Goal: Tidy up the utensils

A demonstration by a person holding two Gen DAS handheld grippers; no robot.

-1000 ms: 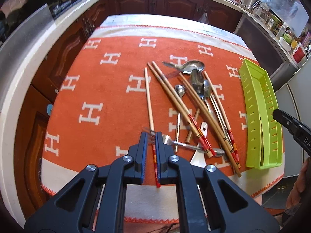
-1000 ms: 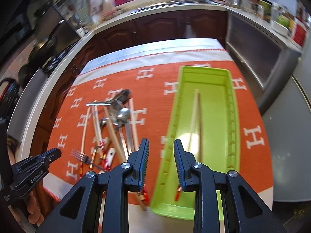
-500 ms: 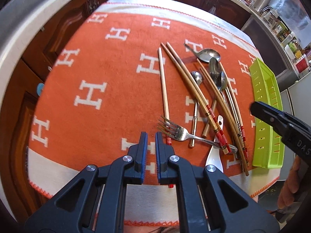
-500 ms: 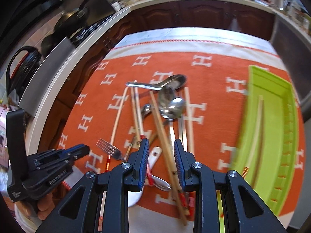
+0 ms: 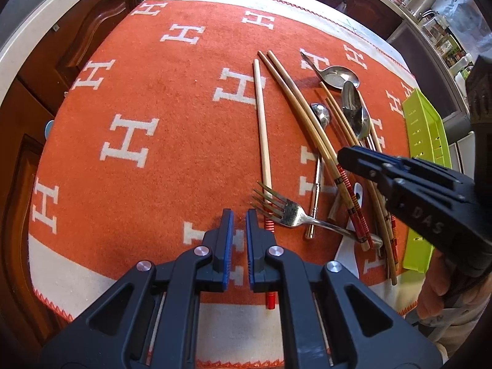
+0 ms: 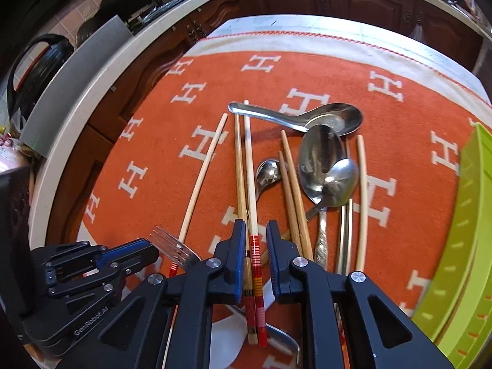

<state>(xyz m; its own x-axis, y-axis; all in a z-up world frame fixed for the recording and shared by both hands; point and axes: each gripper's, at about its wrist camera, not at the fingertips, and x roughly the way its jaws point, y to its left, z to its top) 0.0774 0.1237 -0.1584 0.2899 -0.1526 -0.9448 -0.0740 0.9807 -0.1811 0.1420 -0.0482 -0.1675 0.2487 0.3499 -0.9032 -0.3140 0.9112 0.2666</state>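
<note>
A pile of utensils lies on an orange cloth: a pair of red-banded chopsticks (image 6: pixel 250 184), a lone pale chopstick (image 5: pixel 262 123), a fork (image 5: pixel 289 212), several metal spoons (image 6: pixel 323 160) and a white spoon (image 6: pixel 224 338). My right gripper (image 6: pixel 255 240) is open, its fingers on either side of the chopstick pair just above the cloth; it also shows in the left wrist view (image 5: pixel 347 156). My left gripper (image 5: pixel 239 224) is narrowly open and empty, just left of the fork's tines; it also shows in the right wrist view (image 6: pixel 147 249).
A lime green slotted tray (image 6: pixel 461 246) stands at the right edge of the cloth, also in the left wrist view (image 5: pixel 427 141). Dark wood cabinets and a pale counter (image 6: pixel 92 92) run along the left and far sides. The cloth's near white border (image 5: pixel 92 276) hangs at the table edge.
My right gripper has swung left from over the green tray to the chopstick pair and come down around it. My left gripper has let the lone chopstick go and shifted left of it.
</note>
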